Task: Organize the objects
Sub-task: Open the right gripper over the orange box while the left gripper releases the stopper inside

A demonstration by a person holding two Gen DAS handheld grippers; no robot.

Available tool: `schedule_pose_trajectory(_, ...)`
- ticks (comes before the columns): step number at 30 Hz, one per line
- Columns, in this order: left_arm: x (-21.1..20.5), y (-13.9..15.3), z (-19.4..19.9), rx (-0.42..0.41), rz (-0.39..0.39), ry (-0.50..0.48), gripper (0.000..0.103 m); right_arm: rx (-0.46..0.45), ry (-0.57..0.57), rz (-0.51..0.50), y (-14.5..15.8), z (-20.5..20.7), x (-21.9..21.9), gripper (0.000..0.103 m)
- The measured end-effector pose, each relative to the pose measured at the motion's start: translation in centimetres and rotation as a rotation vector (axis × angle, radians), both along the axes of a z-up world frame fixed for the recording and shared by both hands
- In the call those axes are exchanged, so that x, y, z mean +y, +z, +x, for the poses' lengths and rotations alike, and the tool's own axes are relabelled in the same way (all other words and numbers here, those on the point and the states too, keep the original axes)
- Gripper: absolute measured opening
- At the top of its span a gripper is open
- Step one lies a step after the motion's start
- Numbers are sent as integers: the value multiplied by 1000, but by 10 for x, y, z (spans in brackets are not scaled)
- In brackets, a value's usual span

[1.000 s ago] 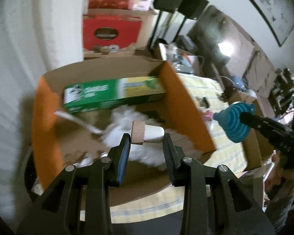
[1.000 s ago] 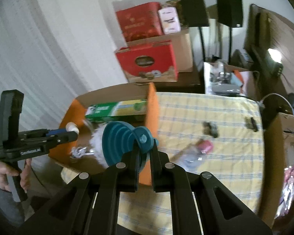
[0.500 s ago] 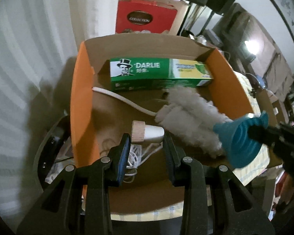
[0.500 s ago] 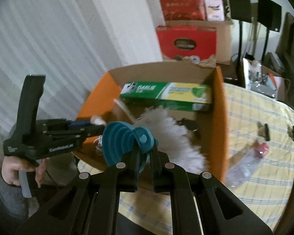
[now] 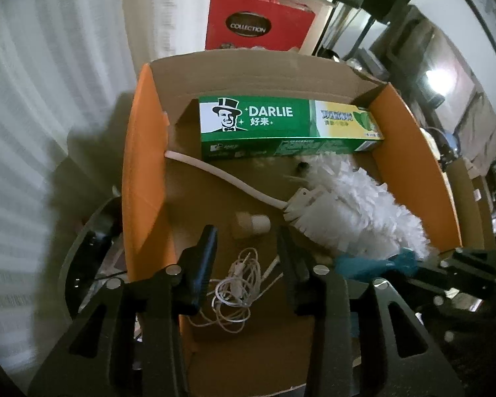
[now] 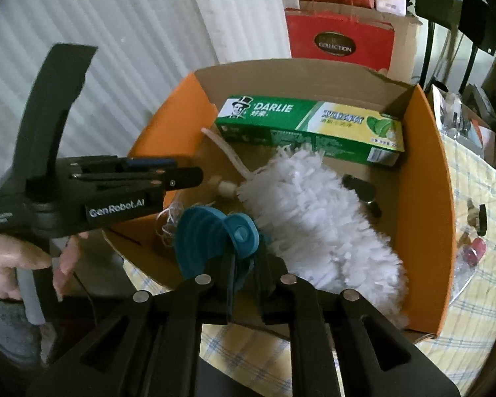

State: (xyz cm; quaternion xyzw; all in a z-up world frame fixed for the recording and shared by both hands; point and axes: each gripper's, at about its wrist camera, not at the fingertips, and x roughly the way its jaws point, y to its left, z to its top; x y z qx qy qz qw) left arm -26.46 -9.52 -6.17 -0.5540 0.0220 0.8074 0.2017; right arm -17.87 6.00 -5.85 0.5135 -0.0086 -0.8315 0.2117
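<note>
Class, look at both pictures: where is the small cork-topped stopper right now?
The stopper lies on the box floor, just beyond the opening left gripper, between the cable and the duster handle; the right wrist view shows it left of the duster.

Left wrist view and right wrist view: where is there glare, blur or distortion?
Left wrist view: a bright lamp glares at the upper right; the teal funnel is dim and blurred; the box rim bows from the fisheye. Right wrist view: light is even, the toothpaste box reads sharp, and the picture edges are dark.
</note>
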Motion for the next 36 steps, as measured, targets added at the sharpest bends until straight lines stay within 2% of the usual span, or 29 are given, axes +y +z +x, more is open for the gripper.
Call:
schedule_pose_trajectory(2, -3, 3, 3, 8, 2, -1, 39, -2, 1, -7, 0, 1, 1, 13)
schedule_pose_trajectory(4, -7, 8, 8, 29, -2, -1, 39, 6, -5, -18, 4, 3, 6, 24)
schedule_pose_trajectory(9, -17, 24, 26, 66, 19, -23, 43, 57, -28, -10, 23, 10, 22, 24)
schedule_pose_trajectory(13, -16, 23, 36, 52, 30, -46, 43, 108, -66, 61, 32, 14, 44, 24)
schedule_pose_trajectory(23, -8, 1, 40, 19, -20, -60, 43, -18, -115, 96, -8, 14, 76, 24)
schedule_pose_trajectory(36, -25, -2, 19, 5, -41, -35, 43, -48, -64, 15, -5, 37, 61, 24)
